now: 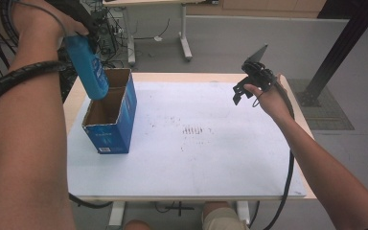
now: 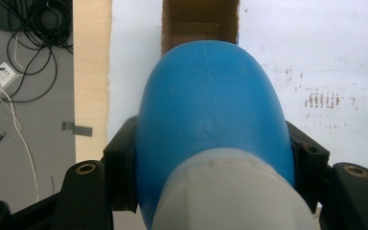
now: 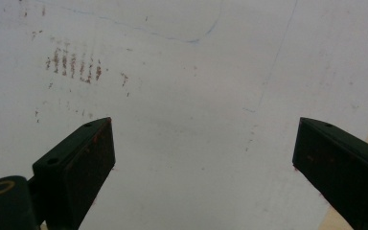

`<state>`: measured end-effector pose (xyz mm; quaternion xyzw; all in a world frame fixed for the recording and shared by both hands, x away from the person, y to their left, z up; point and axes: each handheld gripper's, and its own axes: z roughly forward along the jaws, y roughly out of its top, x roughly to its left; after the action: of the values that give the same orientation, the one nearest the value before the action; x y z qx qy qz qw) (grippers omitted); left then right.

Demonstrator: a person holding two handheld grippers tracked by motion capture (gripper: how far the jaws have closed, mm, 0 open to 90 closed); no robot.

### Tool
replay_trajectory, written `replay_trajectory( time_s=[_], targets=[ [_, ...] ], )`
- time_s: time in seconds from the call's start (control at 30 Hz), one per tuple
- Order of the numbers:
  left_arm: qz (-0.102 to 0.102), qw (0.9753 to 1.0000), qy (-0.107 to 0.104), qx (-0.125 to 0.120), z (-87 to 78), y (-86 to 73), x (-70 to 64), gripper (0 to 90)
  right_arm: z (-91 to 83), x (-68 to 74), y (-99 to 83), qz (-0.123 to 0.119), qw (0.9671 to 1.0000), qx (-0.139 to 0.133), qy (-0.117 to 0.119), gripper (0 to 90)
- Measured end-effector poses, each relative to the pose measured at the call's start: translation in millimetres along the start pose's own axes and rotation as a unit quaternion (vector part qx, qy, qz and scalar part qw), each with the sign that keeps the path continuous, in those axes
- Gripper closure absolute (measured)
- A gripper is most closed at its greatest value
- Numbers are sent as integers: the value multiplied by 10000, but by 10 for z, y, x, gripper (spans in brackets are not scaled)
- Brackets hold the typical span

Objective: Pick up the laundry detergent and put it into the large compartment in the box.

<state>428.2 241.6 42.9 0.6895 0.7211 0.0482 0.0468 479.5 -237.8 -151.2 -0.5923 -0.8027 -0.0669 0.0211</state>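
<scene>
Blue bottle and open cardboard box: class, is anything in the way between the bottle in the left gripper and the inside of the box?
Nothing visible blocks it. The left gripper holds the blue bottle tilted, its lower end at the open top of the box. In the left gripper view, the part of the opening seen past the bottle looks empty.

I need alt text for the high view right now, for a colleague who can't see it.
The left hand-held gripper holds a blue bottle tilted over an open blue cardboard box at the left of a white table. The right hand-held gripper hangs open above the table's far right part, holding nothing.
</scene>
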Motion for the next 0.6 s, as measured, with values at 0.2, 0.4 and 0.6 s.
replay_trajectory(
  time_s=[0.2,0.4,0.6],
  targets=[
    [-2,10000,-41,59,164,18,49,376,8,5,-7,-14,10000,-4,-1,71],
    [15,9999,-16,134,365,40,51,376,6,-18,-15,-18,10000,-26,-11,71],
    [50,9998,-13,187,541,41,48,376,35,-13,-7,-11,10000,-3,-10,71]
  ],
)
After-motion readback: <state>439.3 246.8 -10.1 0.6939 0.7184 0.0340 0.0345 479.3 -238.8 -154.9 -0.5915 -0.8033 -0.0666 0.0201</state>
